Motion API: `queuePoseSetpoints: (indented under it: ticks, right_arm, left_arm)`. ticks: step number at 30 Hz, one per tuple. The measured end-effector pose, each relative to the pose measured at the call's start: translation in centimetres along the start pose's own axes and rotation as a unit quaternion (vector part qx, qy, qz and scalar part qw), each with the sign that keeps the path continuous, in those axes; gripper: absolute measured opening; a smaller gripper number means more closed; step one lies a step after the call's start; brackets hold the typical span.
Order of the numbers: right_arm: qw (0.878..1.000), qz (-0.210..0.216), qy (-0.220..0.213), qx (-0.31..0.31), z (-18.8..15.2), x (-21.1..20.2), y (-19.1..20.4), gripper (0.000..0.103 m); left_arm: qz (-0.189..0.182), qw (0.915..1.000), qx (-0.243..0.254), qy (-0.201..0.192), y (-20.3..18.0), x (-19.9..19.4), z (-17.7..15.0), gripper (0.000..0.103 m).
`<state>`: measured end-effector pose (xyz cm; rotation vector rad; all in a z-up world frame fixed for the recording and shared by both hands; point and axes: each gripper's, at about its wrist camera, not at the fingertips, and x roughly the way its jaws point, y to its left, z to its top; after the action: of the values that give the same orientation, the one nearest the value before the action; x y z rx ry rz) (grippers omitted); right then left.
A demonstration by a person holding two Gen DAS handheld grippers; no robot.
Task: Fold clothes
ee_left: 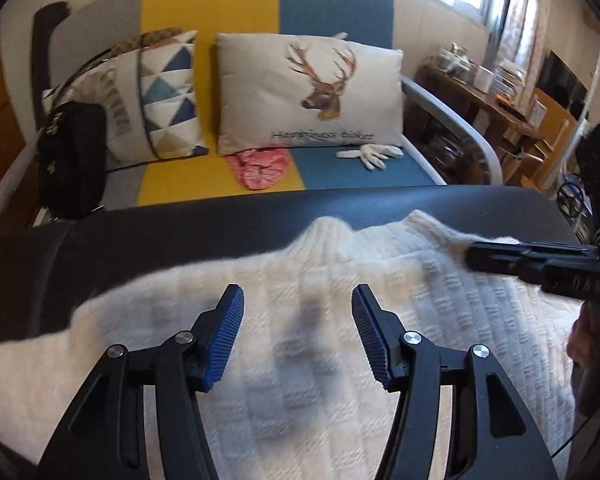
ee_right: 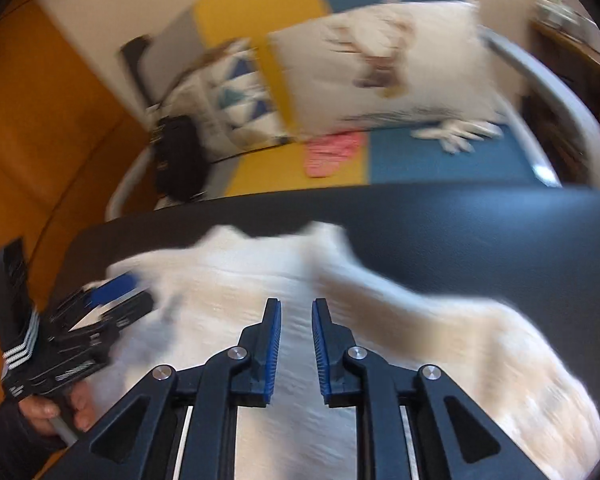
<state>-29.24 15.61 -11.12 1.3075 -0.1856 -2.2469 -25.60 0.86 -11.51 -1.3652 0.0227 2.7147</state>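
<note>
A white knitted sweater lies spread on a dark table, its collar toward the far edge. My left gripper hovers over the garment's middle, jaws wide open, nothing between the blue pads. The right gripper reaches in from the right over the sweater's shoulder. In the blurred right wrist view, my right gripper stands over the sweater with a narrow gap between its pads and no cloth in it. The left gripper shows at the left, held by a hand.
Beyond the table stands a yellow and blue sofa with a deer pillow, a triangle-patterned pillow, a black bag, a pink cloth and white gloves. Cluttered wooden shelves stand at the right.
</note>
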Motion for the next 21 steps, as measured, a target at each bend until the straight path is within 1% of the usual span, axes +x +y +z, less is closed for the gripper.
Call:
queuePoseSetpoints:
  ticks: [1, 3, 4, 6, 8, 9, 10, 12, 13, 14, 15, 16, 17, 18, 19, 21]
  right_arm:
    - [1.0, -0.014, 0.009, -0.019, 0.4, 0.8, 0.8, 0.016]
    - [0.995, -0.069, 0.063, -0.028, 0.7, 3.5, 0.8, 0.014]
    - [0.994, -0.079, 0.064, -0.029, 0.7, 3.8, 0.7, 0.009]
    - [0.994, -0.086, 0.057, -0.022, 0.7, 3.4, 0.4, 0.01]
    - [0.996, -0.077, 0.028, -0.022, 0.3, 1.8, 0.9, 0.015]
    - [0.997, -0.07, 0.027, -0.023, -0.2, 1.6, 1.1, 0.015]
    - [0.996, -0.073, 0.042, -0.025, -0.6, 2.0, 1.0, 0.016]
    - [0.997, -0.069, 0.038, -0.001, -1.6, 1.5, 0.3, 0.015]
    - [0.997, -0.067, 0.036, 0.012, -2.0, 1.2, -0.1, 0.015]
    - [0.998, -0.049, 0.018, 0.04, -2.5, -0.3, -0.4, 0.015]
    - [0.997, -0.015, -0.016, 0.075, -3.1, -2.8, -1.0, 0.016]
    - [0.992, 0.021, -0.046, 0.111, -4.1, -5.6, -1.9, 0.017]
    - [0.985, 0.051, -0.074, 0.147, -5.8, -8.3, -3.3, 0.018]
    - [0.975, 0.068, -0.106, 0.183, -8.3, -11.2, -4.9, 0.019]
    - [0.963, 0.084, -0.137, 0.218, -10.7, -14.2, -6.5, 0.021]
    - [0.935, 0.078, -0.178, 0.297, -16.7, -19.5, -10.2, 0.022]
  left_arm:
    - [0.026, 0.9994, 0.015, 0.019, -0.5, 1.3, 0.3, 0.059]
    - [0.071, 0.9949, 0.042, 0.058, -1.2, 3.7, 0.7, 0.059]
    - [0.079, 0.9937, 0.043, 0.067, -0.9, 4.3, 0.6, 0.062]
    - [0.076, 0.9952, 0.029, 0.054, -0.2, 3.8, 0.5, 0.063]
    - [0.057, 0.9979, 0.0, 0.03, 0.8, 2.2, 0.5, 0.062]
    - [0.053, 0.9985, -0.012, 0.011, 1.1, 1.3, 0.4, 0.062]
    - [0.056, 0.9983, -0.017, 0.008, 1.2, 0.9, 0.4, 0.062]
    - [0.063, 0.9973, -0.013, 0.036, 0.9, 1.1, -0.1, 0.062]
    - [0.057, 0.9974, -0.013, 0.042, 0.8, 0.7, -0.5, 0.06]
    - [0.04, 0.9986, -0.018, 0.031, 0.8, -0.5, -1.0, 0.059]
    - [0.022, 0.9993, -0.024, 0.02, 0.8, -1.6, -1.5, 0.059]
    - [0.007, 0.9995, -0.029, 0.011, 0.8, -2.8, -2.1, 0.059]
    - [-0.003, 0.9995, -0.032, 0.005, 0.7, -4.2, -2.9, 0.059]
    - [-0.014, 0.9992, -0.037, 0.002, 0.6, -5.3, -3.7, 0.059]
    - [-0.029, 0.9987, -0.041, 0.004, 0.5, -6.2, -4.5, 0.059]
    - [-0.055, 0.9972, -0.05, 0.006, 0.1, -7.8, -6.0, 0.059]
